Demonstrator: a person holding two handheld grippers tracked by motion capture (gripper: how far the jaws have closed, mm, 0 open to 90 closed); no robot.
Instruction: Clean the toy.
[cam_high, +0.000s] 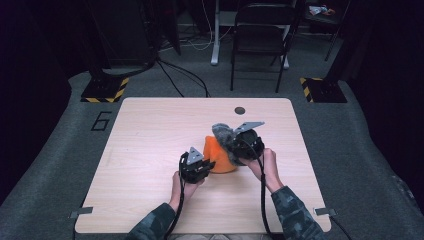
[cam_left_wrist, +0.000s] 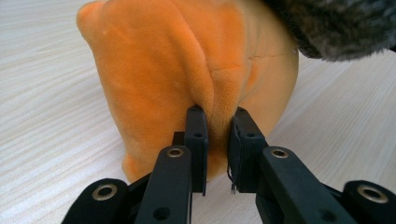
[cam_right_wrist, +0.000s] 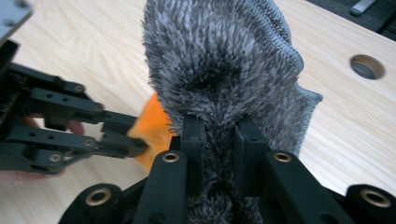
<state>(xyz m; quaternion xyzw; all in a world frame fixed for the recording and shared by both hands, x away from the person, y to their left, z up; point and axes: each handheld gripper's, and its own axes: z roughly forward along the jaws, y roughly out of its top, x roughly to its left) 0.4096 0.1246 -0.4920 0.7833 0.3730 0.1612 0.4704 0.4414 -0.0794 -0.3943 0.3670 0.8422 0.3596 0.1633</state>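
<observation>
Left gripper (cam_left_wrist: 217, 119) pinches a fold of the orange plush (cam_left_wrist: 187, 60), which sits mid-table (cam_high: 150, 150). Right gripper (cam_right_wrist: 218, 128) clamps the grey fuzzy cloth (cam_right_wrist: 219, 60), lifted over the plush's far side. Both hands low, near the table's front edge.

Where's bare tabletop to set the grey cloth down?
Bare wood on the table left of the left gripper, and along the far edge by the round hole. Crowded mid-table: orange plush, grey cloth, right gripper.
</observation>
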